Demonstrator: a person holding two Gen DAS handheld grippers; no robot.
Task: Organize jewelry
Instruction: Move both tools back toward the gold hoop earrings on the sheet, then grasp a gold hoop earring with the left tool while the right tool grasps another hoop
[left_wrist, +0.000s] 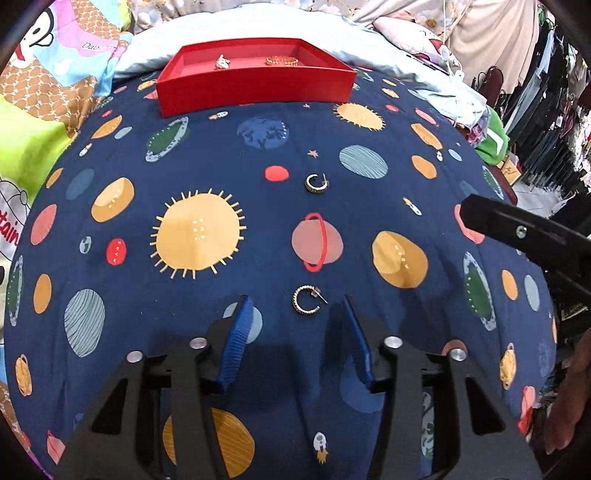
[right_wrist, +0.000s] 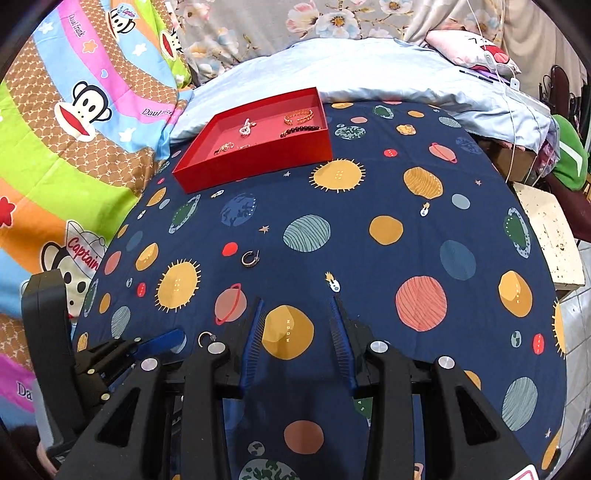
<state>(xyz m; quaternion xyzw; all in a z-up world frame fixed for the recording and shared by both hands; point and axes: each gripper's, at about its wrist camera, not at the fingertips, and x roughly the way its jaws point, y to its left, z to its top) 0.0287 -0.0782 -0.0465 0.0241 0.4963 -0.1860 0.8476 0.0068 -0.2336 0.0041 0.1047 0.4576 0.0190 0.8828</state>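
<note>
Two hoop earrings lie on the navy planet-print cloth. The near earring lies just ahead of my open left gripper, between its blue fingertips; it also shows in the right wrist view. The far earring lies further up the cloth. A red tray at the back holds a gold bracelet, a dark bead bracelet, a pale pendant and small pieces. My right gripper is open and empty over the cloth.
A light blue pillow lies behind the tray. A cartoon-monkey quilt covers the left side. A cream stool and hanging clothes stand at the right. The left gripper's body shows at the right view's lower left.
</note>
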